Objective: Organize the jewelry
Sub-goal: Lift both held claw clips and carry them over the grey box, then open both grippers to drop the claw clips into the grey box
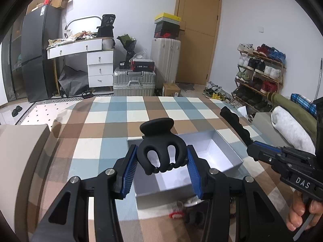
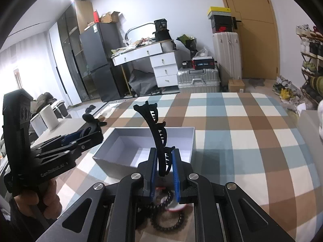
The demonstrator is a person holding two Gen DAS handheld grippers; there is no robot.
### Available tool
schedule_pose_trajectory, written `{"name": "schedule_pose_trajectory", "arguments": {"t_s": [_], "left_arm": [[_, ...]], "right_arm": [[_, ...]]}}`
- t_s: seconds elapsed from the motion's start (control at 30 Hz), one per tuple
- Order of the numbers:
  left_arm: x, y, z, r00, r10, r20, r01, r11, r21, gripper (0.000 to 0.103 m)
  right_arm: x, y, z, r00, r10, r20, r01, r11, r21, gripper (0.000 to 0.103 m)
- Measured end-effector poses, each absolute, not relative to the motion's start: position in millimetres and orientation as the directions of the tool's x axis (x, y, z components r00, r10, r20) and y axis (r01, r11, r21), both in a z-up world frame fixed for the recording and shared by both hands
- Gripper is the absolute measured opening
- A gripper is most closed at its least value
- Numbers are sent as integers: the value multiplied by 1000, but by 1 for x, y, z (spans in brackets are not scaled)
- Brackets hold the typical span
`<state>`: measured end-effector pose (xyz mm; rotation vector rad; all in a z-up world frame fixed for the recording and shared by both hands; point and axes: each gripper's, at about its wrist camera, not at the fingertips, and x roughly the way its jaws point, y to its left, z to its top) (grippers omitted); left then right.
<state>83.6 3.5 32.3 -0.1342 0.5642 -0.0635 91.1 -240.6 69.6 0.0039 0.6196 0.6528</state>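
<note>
- Jewelry and hair pieces are split between the two grippers and the checked surface: a black claw clip [image 1: 161, 147] is up in the left gripper [image 1: 161, 169], and a long black toothed hair clip [image 2: 159, 139] is up in the right gripper [image 2: 164, 173].
- Left gripper's blue pads [image 1: 129, 173] press on both sides of the claw clip, so it is clamped on the clip, with the clip's rounded handle end pointing away from the camera.
- Right gripper's blue pads [image 2: 153, 173] are drawn close together on the lower end of the long hair clip; the rest of the clip curves up and away past the fingertips, teeth facing right in the right wrist view.
- Both clips hang in the air above an open white box [image 1: 222, 153], which sits on the blue, brown and cream checked cloth [image 1: 113, 117] covering the tabletop.
- White box lies about mid-way across the cloth, nearer its near edge than its far edge; what shows of its inside is bare white.
- Near the cloth's near edge, just in front of the box, lie a dark beaded bracelet [image 2: 169, 219] and a small red and white piece [image 1: 177, 211]; both are blurred and partly hidden behind the gripper fingers.
- A person's hand [image 1: 302, 213] wraps the handle of the right gripper at the right of the left wrist view; the other hand [image 2: 34, 197] holds the left gripper's handle at the left of the right wrist view.
</note>
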Motion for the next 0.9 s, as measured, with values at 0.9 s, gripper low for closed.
{"name": "schedule_pose_trajectory", "arguments": {"t_s": [0.9], "left_arm": [[87,1,17,824,-107,-556,-1,982,-191,42]], "right_arm": [[121,-210,44,583,535,-612,-571,805,160,14]]}}
